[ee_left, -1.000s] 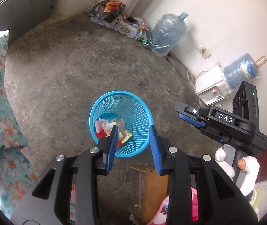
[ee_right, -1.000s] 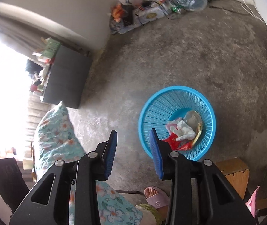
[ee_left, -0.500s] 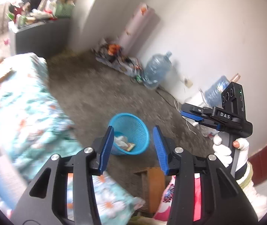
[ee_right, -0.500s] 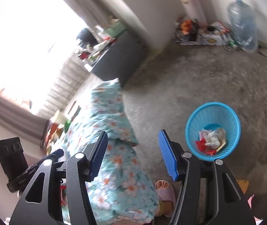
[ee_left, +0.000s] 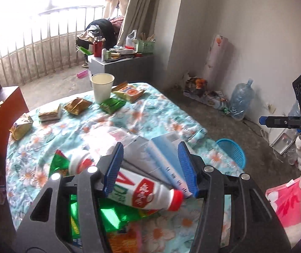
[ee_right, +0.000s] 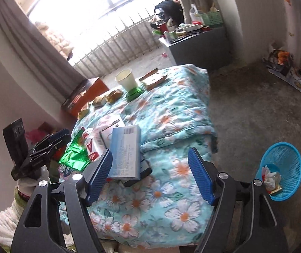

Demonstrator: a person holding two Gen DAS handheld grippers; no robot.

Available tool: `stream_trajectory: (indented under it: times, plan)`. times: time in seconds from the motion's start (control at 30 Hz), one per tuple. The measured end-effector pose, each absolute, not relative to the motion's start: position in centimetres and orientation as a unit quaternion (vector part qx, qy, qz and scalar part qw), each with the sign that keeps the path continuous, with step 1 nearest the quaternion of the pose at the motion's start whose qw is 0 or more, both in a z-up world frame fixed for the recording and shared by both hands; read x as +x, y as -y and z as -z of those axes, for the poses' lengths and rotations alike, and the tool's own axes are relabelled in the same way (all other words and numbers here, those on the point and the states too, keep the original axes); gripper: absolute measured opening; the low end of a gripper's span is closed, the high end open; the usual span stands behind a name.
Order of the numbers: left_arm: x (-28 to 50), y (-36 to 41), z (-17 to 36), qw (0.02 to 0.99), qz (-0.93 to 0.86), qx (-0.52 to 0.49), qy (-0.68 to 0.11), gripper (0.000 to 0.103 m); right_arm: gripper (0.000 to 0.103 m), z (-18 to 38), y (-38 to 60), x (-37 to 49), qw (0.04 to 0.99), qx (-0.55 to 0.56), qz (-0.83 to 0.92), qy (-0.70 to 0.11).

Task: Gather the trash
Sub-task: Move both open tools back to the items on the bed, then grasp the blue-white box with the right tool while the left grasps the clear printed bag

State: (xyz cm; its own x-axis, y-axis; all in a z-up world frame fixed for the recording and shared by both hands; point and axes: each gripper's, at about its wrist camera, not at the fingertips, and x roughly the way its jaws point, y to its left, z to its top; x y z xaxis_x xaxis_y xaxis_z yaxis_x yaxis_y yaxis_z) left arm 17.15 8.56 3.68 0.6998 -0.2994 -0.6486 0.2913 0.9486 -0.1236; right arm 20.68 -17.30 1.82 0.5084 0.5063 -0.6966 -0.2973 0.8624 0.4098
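Both grippers hang over the floral quilted cloth (ee_right: 171, 109), jaws opening and empty: left gripper (ee_left: 152, 168) above a glossy white bottle (ee_left: 148, 191), right gripper (ee_right: 150, 177) beside a flat pale-blue box (ee_right: 125, 151). The blue mesh basket (ee_right: 285, 158), wrappers inside, sits on rough concrete floor (ee_right: 256, 116).

Lettering on a gripper and a bottle

"DAS" stands in white on the black body of the right gripper (ee_left: 263, 120); a large red "A" shows on the label of the white bottle (ee_left: 148, 191). Other print is unreadable.
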Motion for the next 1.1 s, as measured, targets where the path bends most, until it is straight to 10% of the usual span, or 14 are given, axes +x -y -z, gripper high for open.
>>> stream_trajectory:
  times: [0.9,1.1]
  plan:
    - [26.3,-7.8,3.7,0.851,0.121,0.142,-0.490,0.056,0.076,6.4,3.7,27.6,0.801,-0.027,-0.268,-0.535]
    - [26.7,-8.5,4.0,0.848,0.117,0.105,-0.506,0.039,0.076,6.7,3.2,28.0,0.798,-0.030,-0.271,-0.537]
